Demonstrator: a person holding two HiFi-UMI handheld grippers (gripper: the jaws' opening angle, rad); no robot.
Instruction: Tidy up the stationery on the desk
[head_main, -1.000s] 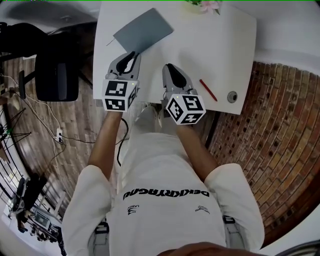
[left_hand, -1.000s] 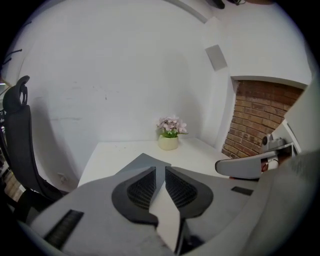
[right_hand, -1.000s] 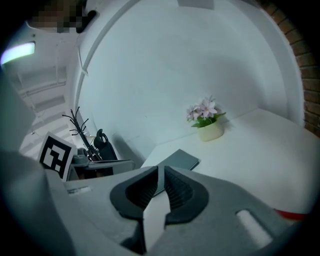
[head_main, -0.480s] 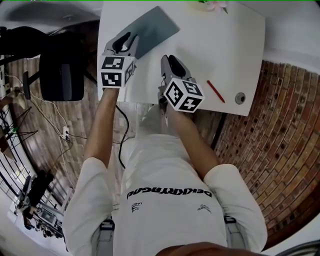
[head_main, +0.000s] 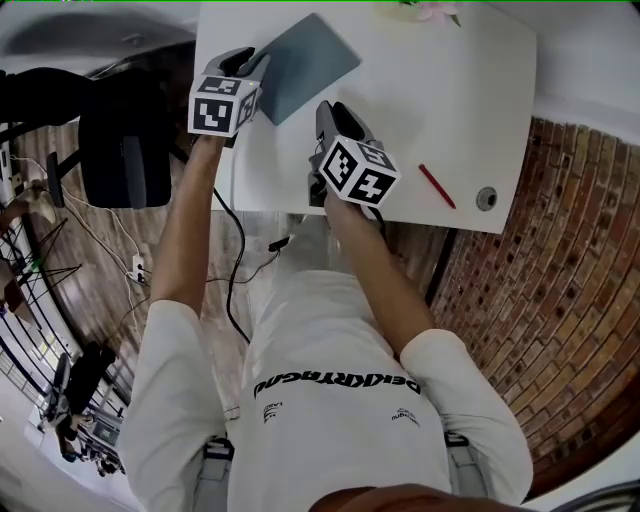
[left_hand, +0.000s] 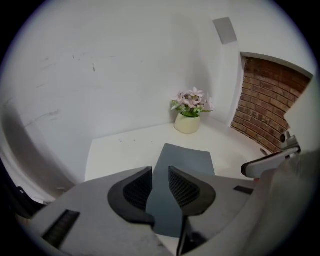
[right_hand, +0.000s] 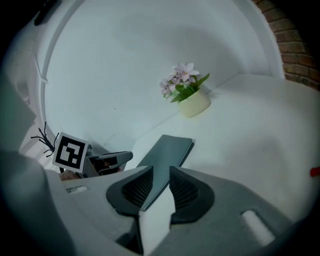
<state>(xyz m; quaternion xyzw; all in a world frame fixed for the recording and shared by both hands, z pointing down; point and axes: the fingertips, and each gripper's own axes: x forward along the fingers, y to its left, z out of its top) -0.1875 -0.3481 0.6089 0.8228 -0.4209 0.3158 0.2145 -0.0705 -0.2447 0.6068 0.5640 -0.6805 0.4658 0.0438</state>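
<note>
Hovering at the desk's (head_main: 430, 90) left edge, the left gripper (head_main: 245, 62) has just been opening its jaws; the grey notebook (head_main: 305, 60) shows through the gap, unpinched. The right gripper (head_main: 325, 110), likewise just opening, is empty. The notebook lies towards the far-left corner and looks thin, light, fairly stiff and smooth, so it is probably best pinched at its near edge.

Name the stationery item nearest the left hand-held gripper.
The grey notebook, just ahead of the left hand-held gripper, whose empty jaws have just been opening; the red pen and small round item lie far right.
</note>
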